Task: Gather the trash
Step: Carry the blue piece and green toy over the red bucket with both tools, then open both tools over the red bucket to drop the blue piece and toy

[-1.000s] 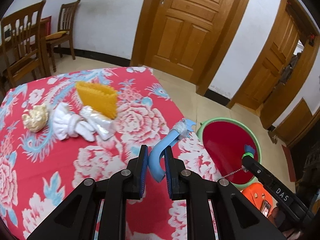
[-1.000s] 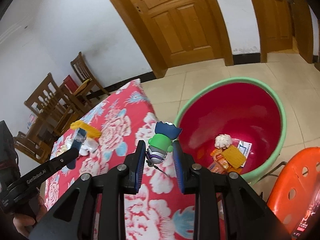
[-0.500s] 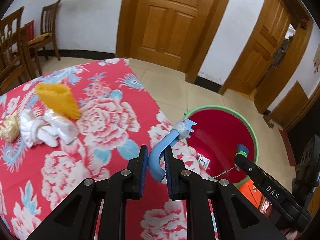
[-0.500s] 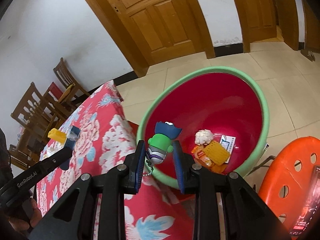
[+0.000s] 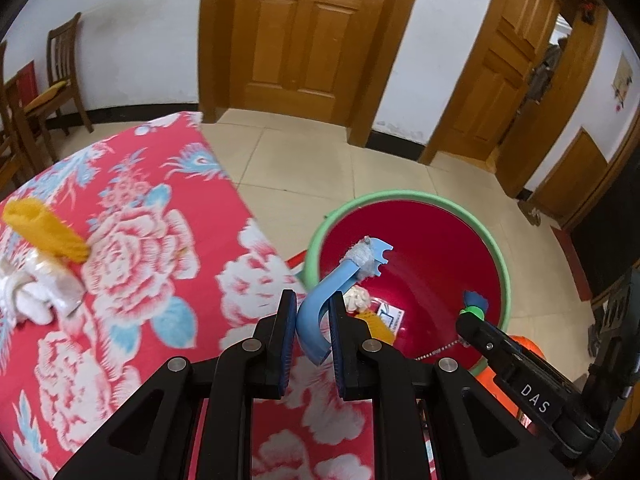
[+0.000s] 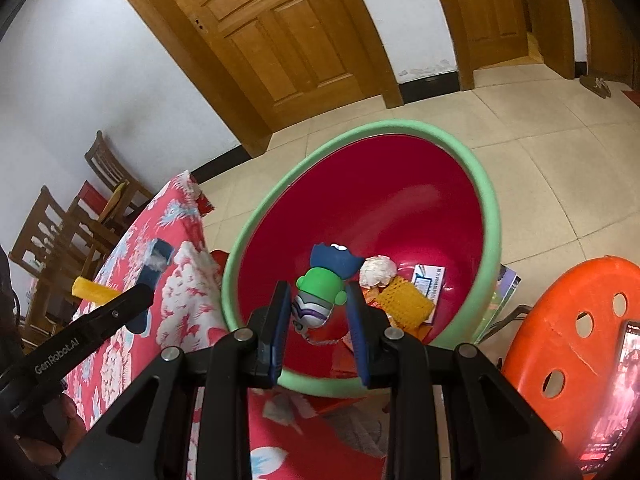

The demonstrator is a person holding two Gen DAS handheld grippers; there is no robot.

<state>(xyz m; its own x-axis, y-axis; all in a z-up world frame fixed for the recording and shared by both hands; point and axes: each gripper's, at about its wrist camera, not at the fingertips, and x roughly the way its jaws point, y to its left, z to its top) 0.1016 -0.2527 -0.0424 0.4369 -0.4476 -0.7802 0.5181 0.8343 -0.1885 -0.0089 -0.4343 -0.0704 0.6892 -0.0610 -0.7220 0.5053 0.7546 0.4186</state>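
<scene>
My left gripper (image 5: 312,320) is shut on a curved blue plastic piece (image 5: 332,292) whose taped end reaches over the near rim of the red basin (image 5: 424,248). In the right wrist view my right gripper (image 6: 318,312) is shut on a small green and blue toy figure (image 6: 320,288) with a bead chain, held above the red basin (image 6: 384,200) with its green rim. The basin holds a white crumpled wad (image 6: 378,270), a yellow knitted piece (image 6: 404,300) and a small card (image 6: 428,280). A yellow knitted piece (image 5: 44,228) and white crumpled trash (image 5: 36,288) lie on the floral tablecloth (image 5: 132,256).
An orange plastic stool (image 6: 580,320) stands right of the basin, with a lit phone (image 6: 612,400) at the lower right. Wooden chairs (image 6: 56,220) stand beyond the table's far end. Wooden doors (image 5: 304,36) line the back wall, with tiled floor (image 5: 300,168) between them and the basin.
Both grippers have moved to the right, from above the tablecloth to over the basin, each keeping its object. The trash on the cloth has slid toward the left edge of the left view.
</scene>
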